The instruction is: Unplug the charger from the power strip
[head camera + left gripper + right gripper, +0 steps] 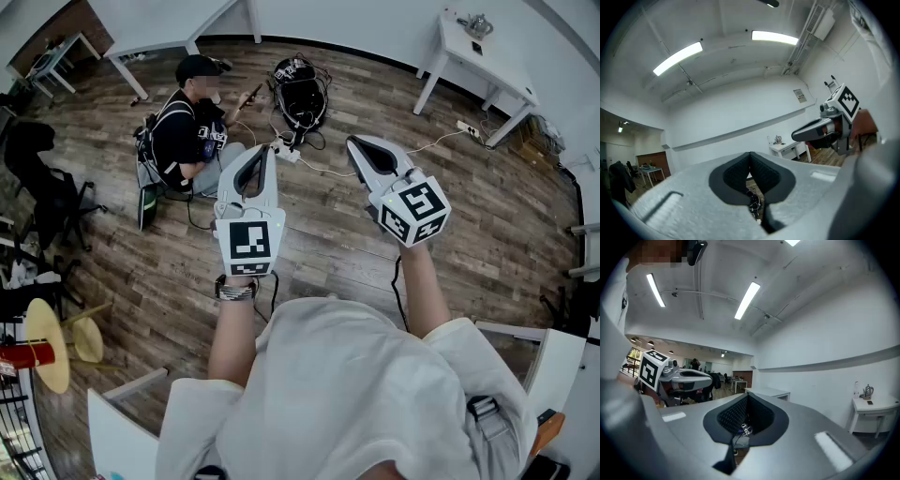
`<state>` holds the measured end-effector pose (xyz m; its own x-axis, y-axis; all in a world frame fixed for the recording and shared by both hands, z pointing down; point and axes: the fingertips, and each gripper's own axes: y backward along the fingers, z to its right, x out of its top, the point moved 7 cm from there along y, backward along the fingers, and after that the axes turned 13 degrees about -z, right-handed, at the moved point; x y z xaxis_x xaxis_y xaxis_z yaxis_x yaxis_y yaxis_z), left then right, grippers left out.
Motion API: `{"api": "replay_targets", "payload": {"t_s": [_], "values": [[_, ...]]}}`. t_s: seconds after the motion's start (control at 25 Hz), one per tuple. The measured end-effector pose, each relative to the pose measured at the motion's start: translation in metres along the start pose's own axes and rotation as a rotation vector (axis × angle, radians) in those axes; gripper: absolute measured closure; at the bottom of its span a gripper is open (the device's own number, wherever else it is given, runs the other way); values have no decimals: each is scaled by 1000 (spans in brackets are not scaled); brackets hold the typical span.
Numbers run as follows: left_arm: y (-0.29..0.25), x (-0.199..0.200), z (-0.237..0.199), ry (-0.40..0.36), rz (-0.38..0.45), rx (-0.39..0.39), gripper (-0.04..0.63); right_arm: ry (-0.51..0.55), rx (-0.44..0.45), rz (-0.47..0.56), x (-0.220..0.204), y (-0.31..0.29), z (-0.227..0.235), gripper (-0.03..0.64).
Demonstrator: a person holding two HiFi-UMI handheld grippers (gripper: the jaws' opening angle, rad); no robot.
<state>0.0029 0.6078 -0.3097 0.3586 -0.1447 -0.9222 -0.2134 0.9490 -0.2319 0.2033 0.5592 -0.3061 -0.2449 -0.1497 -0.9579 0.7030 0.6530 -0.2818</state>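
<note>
A white power strip (286,151) with cables and plugs on it lies on the wooden floor far below, beside a seated person (184,131). I cannot make out the charger itself. Both grippers are held level, high above the floor and apart from the strip. My left gripper (265,150) is shut, its pads meeting with nothing between them (750,153). My right gripper (354,142) also looks shut and empty (747,395). Through the hollow under its pads I glimpse the strip (742,430). Each gripper shows in the other's view.
A black bag (300,89) with tangled cables lies behind the strip. White tables stand at the back left (159,42) and back right (478,56), with a second power strip (469,129) by the right one. A black chair (42,187) stands left.
</note>
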Motion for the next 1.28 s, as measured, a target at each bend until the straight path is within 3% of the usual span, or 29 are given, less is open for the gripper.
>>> {"api": "replay_targets", "payload": {"t_s": [0.6,1.0,1.28], "values": [[-18,-1,22,15,-34,2,594,-56,36,43,-9,8,26,615],[-28,-2,43,41,-66,36,591,-54,60,25,-24,13,51,615],[-55,-13,35,58,-90,26,591,-75,61,12,-29,-9,67,615]]}}
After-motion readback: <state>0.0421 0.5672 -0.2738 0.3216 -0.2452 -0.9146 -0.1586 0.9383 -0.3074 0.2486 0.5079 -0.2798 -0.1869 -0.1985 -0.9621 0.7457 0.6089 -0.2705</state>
